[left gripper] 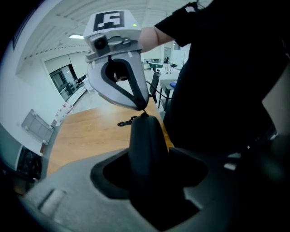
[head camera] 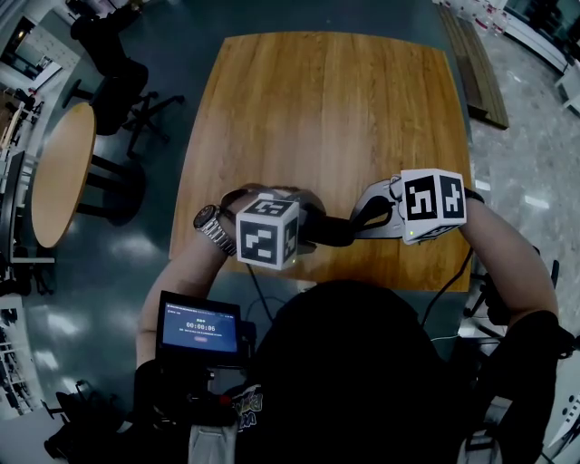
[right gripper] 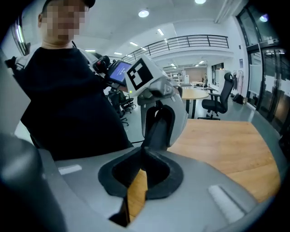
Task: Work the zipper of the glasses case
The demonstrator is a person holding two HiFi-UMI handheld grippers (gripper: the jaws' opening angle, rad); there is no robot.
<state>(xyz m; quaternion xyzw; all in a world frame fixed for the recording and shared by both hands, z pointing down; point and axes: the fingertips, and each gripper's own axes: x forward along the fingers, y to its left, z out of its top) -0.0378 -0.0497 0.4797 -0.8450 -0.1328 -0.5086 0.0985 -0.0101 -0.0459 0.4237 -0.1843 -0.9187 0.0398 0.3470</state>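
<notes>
An open office hall: swivel chairs [right gripper: 220, 97], round tables [head camera: 60, 172], glass walls [right gripper: 267, 68], a mezzanine railing [right gripper: 190, 41]

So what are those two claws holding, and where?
Left claw grips the case around one end; right claw pinches its other tip, seemingly the zipper pull.

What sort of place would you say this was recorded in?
Probably an open-plan office or lab: a wooden table, a swivel office chair beside a round table, and a railed mezzanine under ceiling lights.
</notes>
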